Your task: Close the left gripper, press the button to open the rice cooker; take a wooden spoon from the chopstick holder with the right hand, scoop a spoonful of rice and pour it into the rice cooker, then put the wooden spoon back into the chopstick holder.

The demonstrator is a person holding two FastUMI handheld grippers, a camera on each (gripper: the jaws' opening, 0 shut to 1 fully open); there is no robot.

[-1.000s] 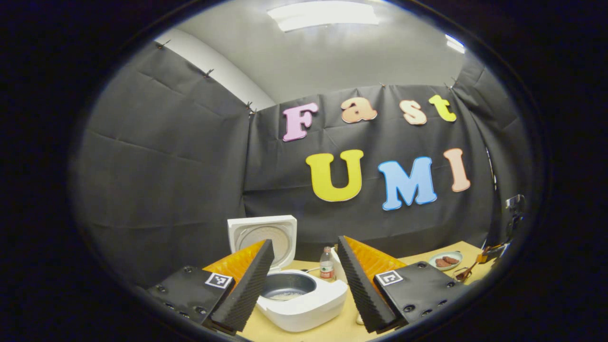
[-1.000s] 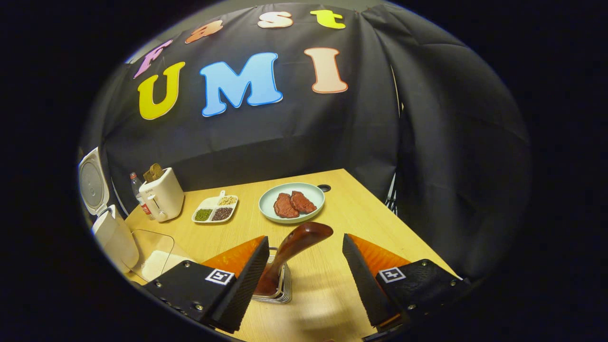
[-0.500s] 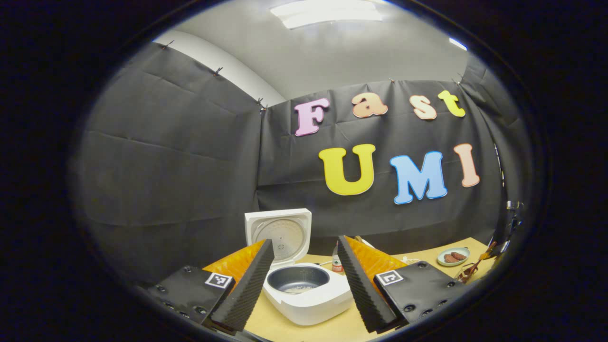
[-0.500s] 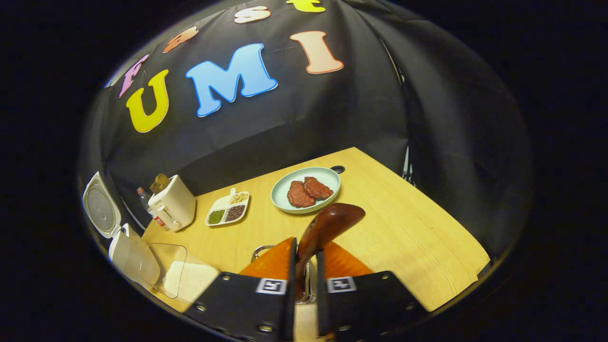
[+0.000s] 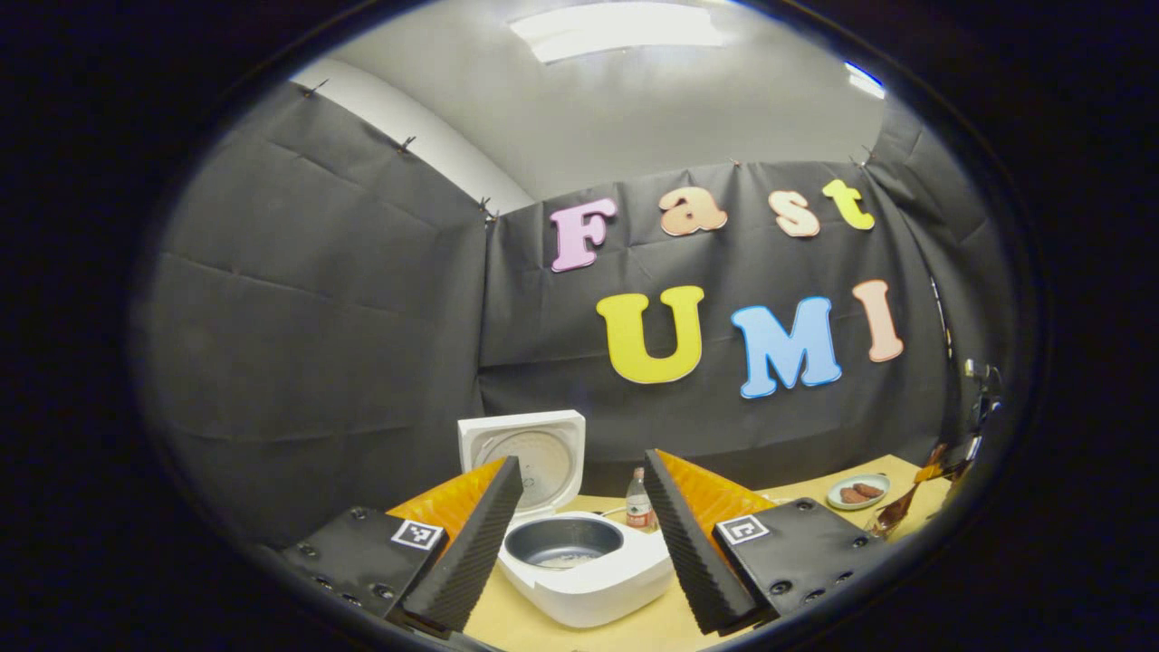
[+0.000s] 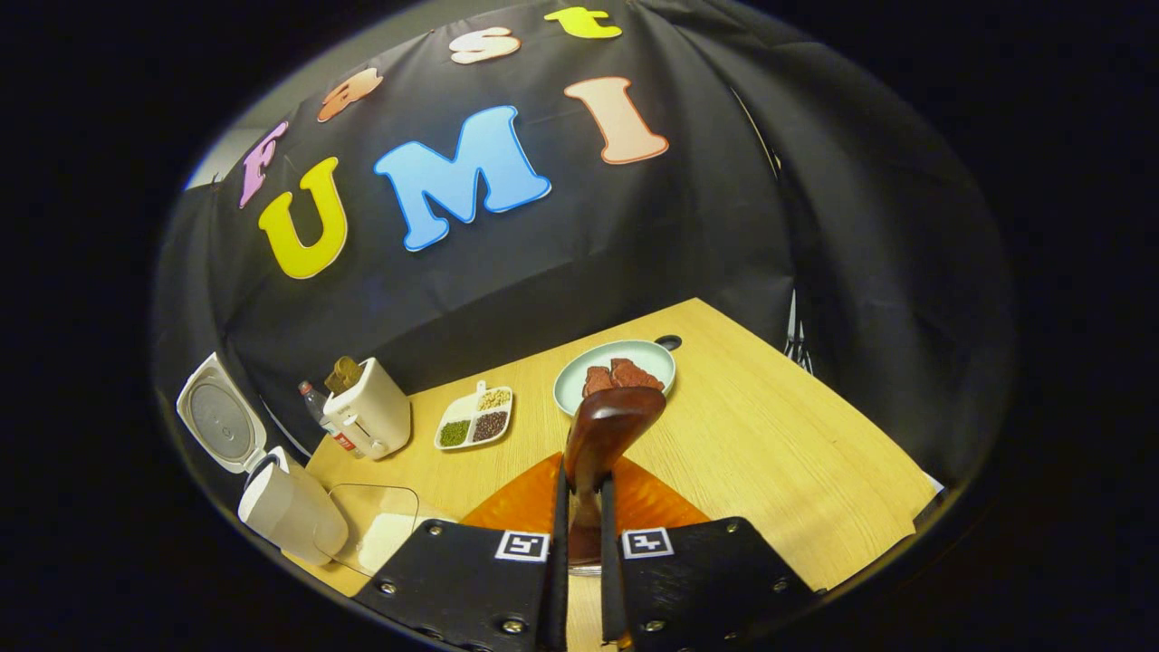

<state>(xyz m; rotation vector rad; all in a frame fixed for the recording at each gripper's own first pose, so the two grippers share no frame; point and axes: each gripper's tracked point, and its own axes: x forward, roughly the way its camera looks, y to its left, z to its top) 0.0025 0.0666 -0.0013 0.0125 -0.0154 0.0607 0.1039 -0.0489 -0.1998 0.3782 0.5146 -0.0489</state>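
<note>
We see a pale wooden table (image 6: 779, 453) inside the black-cloth booth, and go through its load from largest down.

Rice cooker (image 5: 589, 570): white, at the left end of the table, lid standing up and open, dark inner pot exposed with a little pale matter at the bottom. In the right gripper view it sits at the far left (image 6: 290, 512).

Toaster (image 6: 371, 417): cream, just right of the cooker, something brown sticking out of its slot. A small bottle (image 6: 319, 407) stands close beside it, on the cooker side.

Clear container (image 6: 376, 534): near the cooker, holding white rice.

Round plate (image 6: 575, 376): pale green, two reddish-brown pieces on it, far side of the table.

Divided dish (image 6: 475, 421): white, between toaster and plate, with green, dark and tan grains in separate compartments.

Wooden spoon (image 6: 611, 426): dark reddish wood, its bowl end up and overlapping the plate in the picture, the handle running down between the fingers.

Right gripper (image 6: 579, 534): fingers drawn narrow, both pressing the spoon handle. We cannot tell whether the spoon is clear of the holder.

Left gripper (image 5: 579, 525): jaws wide apart, holding nothing, raised near the cooker with the open pot showing between the fingers.
</note>
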